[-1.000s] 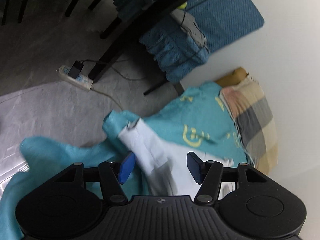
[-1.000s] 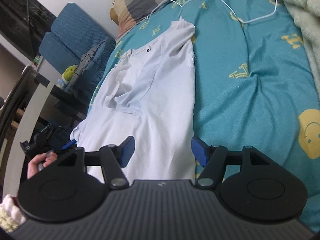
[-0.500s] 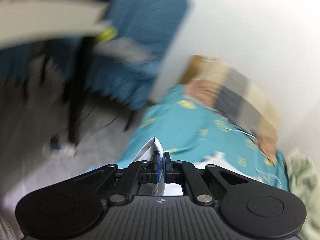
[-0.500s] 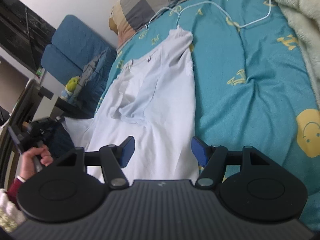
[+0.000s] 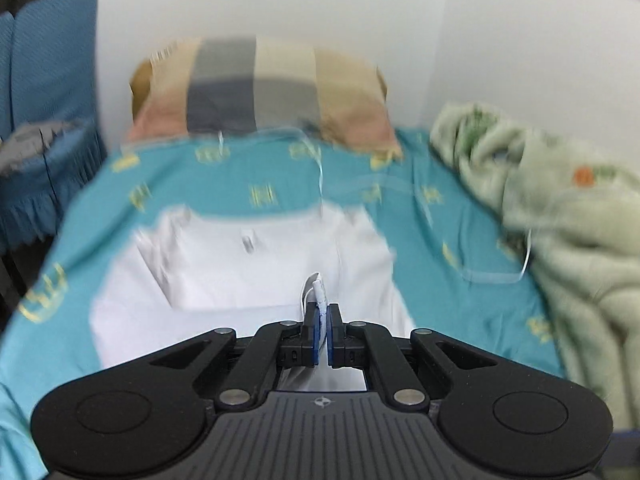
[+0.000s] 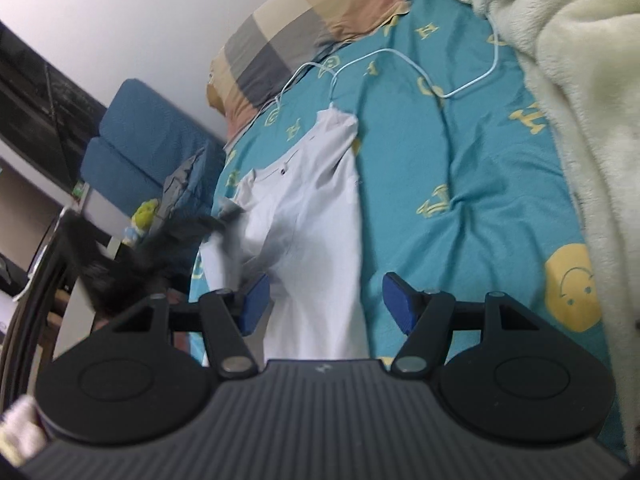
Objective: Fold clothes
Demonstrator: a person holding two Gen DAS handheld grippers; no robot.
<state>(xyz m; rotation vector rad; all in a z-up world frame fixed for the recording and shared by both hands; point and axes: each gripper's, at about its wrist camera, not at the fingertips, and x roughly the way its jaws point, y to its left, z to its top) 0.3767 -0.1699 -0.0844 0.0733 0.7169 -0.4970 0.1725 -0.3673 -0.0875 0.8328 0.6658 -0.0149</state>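
The left gripper [image 5: 323,322] is pressed together on a fold of the white garment [image 5: 256,264], probably lifting that edge to carry it across for a fold. The garment, thin smooth cloth, lies mid-frame on the teal bed sheet [image 6: 460,168] with yellow prints. The right gripper [image 6: 324,300] hovers spread and empty over its lower part. A checked pillow [image 6: 304,36] sits upper centre, a fuzzy pale blanket [image 6: 580,80] at right.

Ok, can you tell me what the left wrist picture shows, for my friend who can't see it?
The left gripper is shut on a pinch of a white shirt, which is spread out on a teal bedsheet. Behind it lie a checked pillow against the wall, a thin white cable, and a fluffy pale green blanket on the right.
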